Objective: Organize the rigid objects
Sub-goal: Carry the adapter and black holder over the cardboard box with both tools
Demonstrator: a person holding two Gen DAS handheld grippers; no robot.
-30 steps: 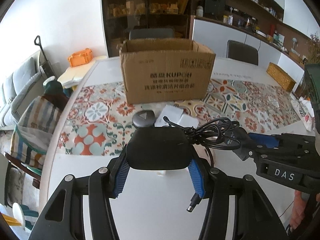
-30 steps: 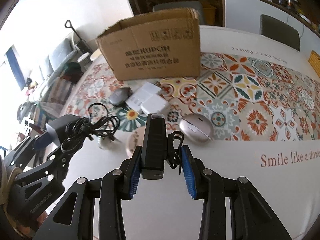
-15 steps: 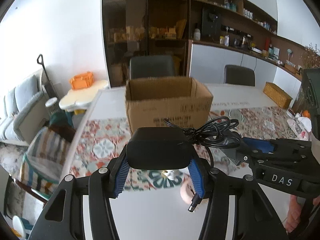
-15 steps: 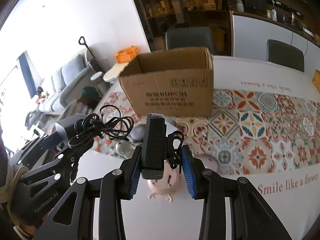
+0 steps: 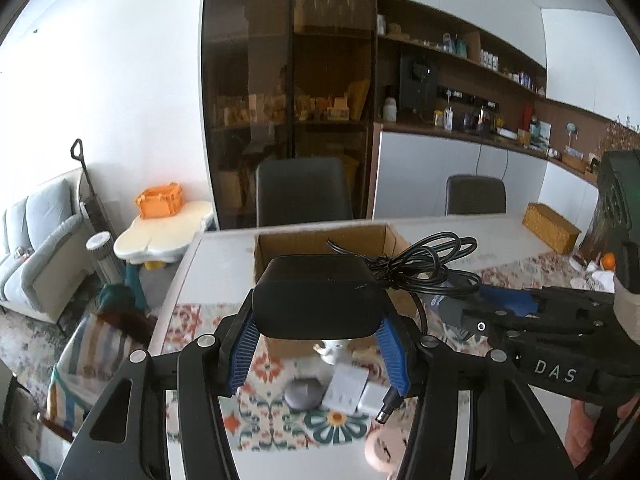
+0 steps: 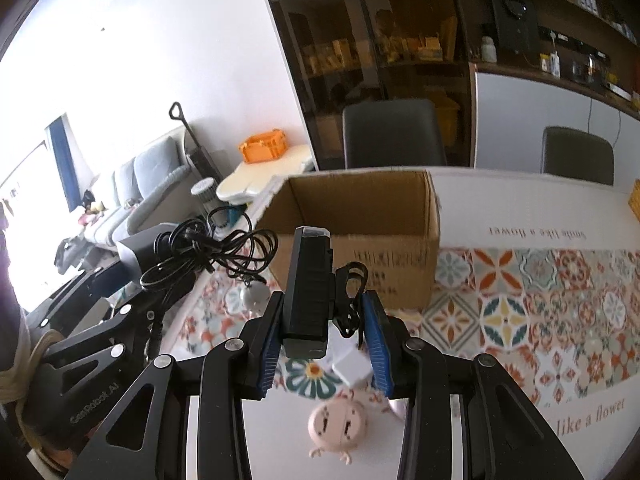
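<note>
left wrist view shows left gripper (image 5: 320, 354) clenched on adapter (image 5: 318, 300), right gripper (image 6: 324, 348) clenched on lamp (image 6: 310, 292), both short of the box (image 6: 360, 216); chargers (image 5: 352, 392) remain on the counter (image 6: 520, 208).

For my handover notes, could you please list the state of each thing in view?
Left gripper: shut on black adapter, lifted.
Adapter cable: loosely coiled.
Right gripper: shut on black device, upright.
Cardboard box: open-topped, on table.
</note>
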